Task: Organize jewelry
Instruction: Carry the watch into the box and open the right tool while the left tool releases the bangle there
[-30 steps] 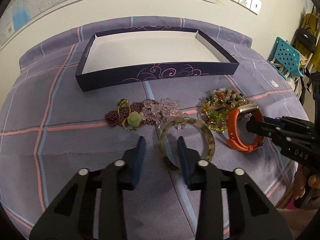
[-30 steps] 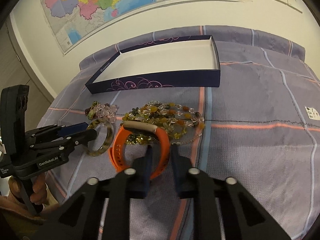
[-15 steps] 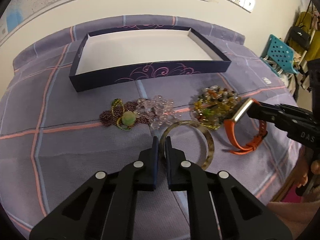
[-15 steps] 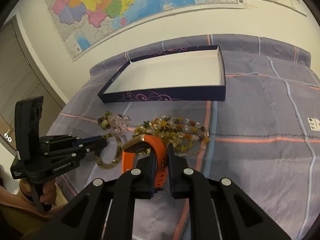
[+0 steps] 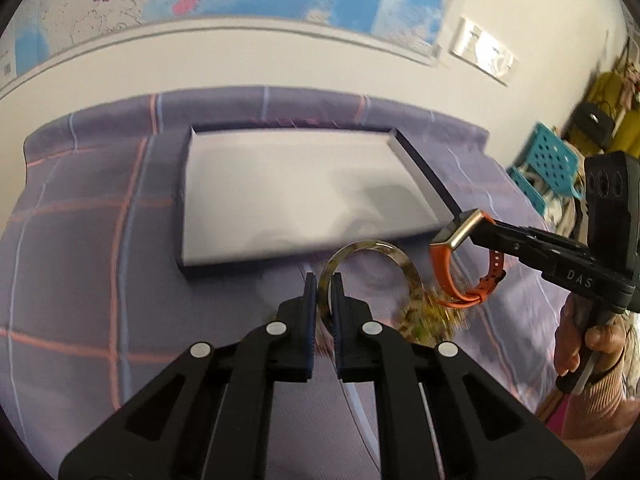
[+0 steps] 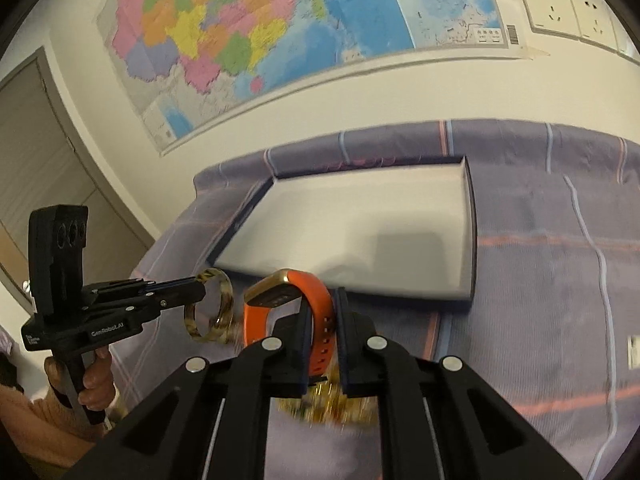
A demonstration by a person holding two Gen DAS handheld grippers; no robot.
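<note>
The left gripper jaws are clamping one tortoiseshell bangle, the right gripper jaws one orange watch, before one empty white-floored box mid-frame.

My view takes in a cream wall, a large coloured map taped across it, white wall sockets at its right, a grey door on the left, purple checked bedspread below, turquoise plastic stool at far right
</note>
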